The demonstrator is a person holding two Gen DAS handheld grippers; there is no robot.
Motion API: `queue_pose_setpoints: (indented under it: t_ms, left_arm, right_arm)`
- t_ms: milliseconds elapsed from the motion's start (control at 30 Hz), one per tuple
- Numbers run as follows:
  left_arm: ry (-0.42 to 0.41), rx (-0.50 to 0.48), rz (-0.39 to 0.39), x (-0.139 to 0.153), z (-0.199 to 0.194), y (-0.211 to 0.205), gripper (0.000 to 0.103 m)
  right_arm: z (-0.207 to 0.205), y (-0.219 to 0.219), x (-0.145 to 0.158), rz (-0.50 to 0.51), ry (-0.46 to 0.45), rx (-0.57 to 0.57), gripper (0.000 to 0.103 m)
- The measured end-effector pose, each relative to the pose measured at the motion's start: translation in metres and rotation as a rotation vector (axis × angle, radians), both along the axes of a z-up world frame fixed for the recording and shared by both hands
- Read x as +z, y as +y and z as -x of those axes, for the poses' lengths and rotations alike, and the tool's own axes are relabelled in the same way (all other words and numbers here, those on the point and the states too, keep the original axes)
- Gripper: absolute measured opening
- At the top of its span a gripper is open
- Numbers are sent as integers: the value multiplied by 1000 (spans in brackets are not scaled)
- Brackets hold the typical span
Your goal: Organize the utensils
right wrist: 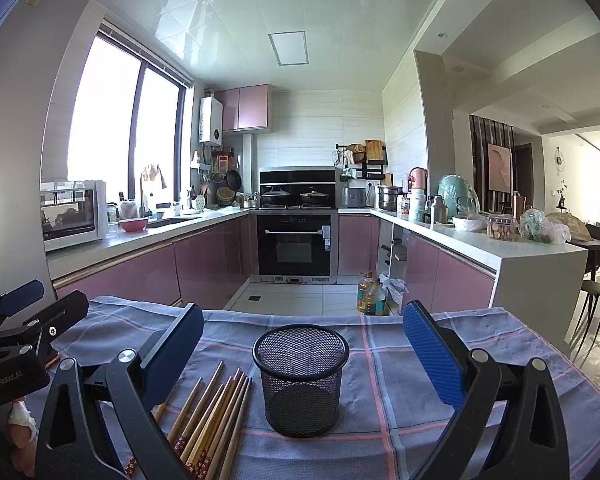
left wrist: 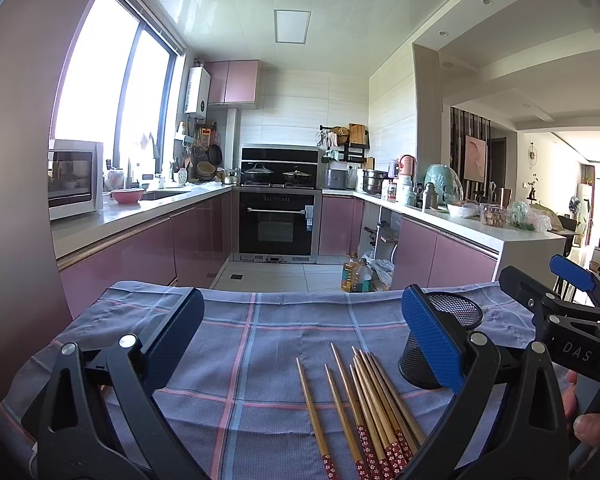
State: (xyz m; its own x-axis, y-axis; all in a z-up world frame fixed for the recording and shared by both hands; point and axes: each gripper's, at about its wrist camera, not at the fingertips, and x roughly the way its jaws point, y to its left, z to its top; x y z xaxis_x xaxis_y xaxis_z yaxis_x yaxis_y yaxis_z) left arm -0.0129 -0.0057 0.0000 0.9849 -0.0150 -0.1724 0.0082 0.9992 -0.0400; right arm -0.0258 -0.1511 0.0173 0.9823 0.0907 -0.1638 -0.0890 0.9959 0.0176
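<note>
Left gripper (left wrist: 302, 332): black triangular-cutout arms, silver pivot screws, blue textured pads (left wrist: 430, 340). Right gripper (right wrist: 302, 348): same build; "DAS" lettering on its body. "GenRobot.AI" printed on left gripper's housing. A fingertip (left wrist: 590, 426) beside right gripper's body.
</note>
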Motion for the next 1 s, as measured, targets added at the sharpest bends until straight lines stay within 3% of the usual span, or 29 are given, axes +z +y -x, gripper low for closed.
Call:
queue_pose_setpoints:
  t_ms: [1000]
  left_arm:
    - [3, -1, 1, 0, 0, -1, 97]
  right_arm:
    - [-1, 0, -1, 0, -1, -3, 97]
